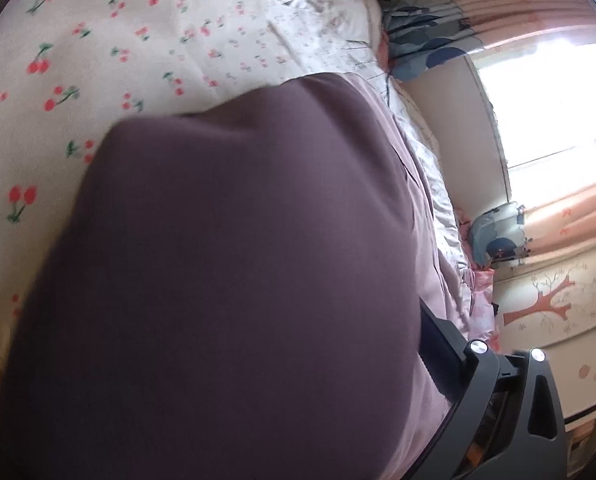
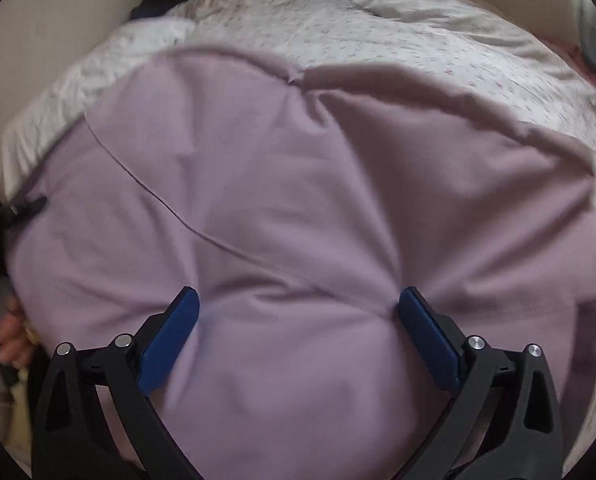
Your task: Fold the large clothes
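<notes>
A large mauve garment [image 2: 298,184] lies spread on the bed. My right gripper [image 2: 298,312] is open, its blue fingertips [image 2: 417,308] pressing down on the cloth near its front edge. In the left wrist view the same garment [image 1: 238,280] hangs close over the lens and hides most of my left gripper; only its right finger [image 1: 449,344] shows beside the cloth, so its state is unclear.
The bed has a white cherry-print sheet [image 1: 98,60] and a rumpled white quilt [image 2: 377,20] at the far side. A bright window [image 1: 549,96], pink curtains and a painted wall [image 1: 545,304] lie to the right. A hand [image 2: 10,336] shows at the left edge.
</notes>
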